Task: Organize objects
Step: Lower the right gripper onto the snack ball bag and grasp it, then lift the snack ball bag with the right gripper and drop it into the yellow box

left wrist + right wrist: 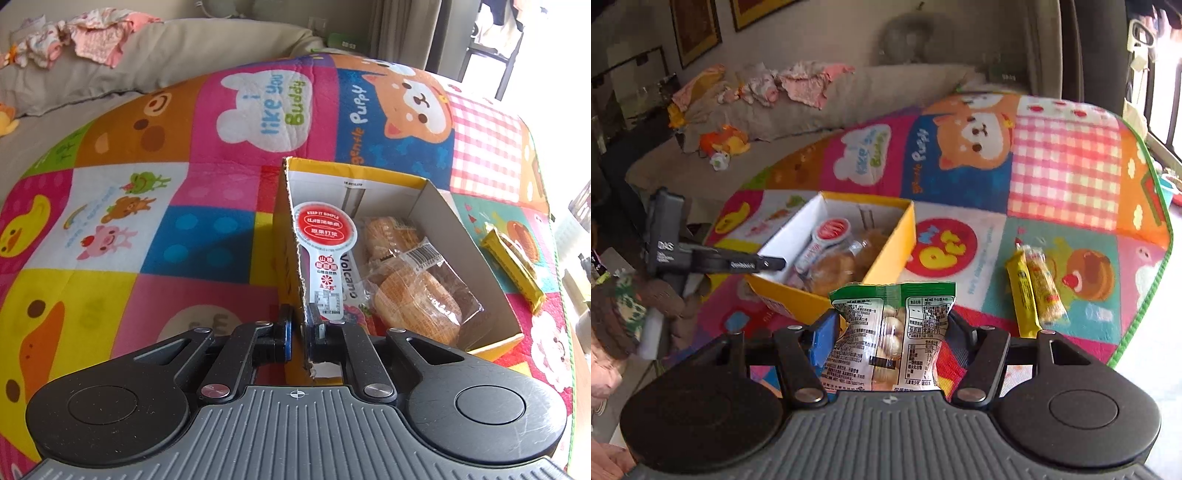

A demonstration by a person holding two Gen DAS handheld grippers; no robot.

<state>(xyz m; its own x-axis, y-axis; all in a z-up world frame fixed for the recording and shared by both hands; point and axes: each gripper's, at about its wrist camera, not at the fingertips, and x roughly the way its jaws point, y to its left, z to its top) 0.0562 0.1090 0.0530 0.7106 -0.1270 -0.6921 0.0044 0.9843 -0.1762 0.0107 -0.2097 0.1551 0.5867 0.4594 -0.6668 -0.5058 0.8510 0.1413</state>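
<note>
A yellow cardboard box (pixel 476 254) lies open on the colourful mat; it also shows in the right wrist view (pixel 890 254). Inside are a wrapped bread (pixel 413 288) and a red-and-white snack pack (pixel 325 254). My left gripper (pixel 298 332) is shut on the box's near left wall. It shows in the right wrist view (pixel 768 264) at the box's left edge. My right gripper (pixel 892 332) is shut on a green-topped snack bag (pixel 890 339), held just in front of the box. Two yellow snack bars (pixel 1034 288) lie on the mat right of the box; one shows in the left wrist view (pixel 513 266).
The mat (pixel 1063 177) covers a low surface with its green edge (pixel 1145 291) at the right. A beige sofa (pixel 812 110) with clothes (pixel 809 81) and a plush toy (pixel 724 142) stands behind. A person's sleeve (pixel 613 314) is at the left.
</note>
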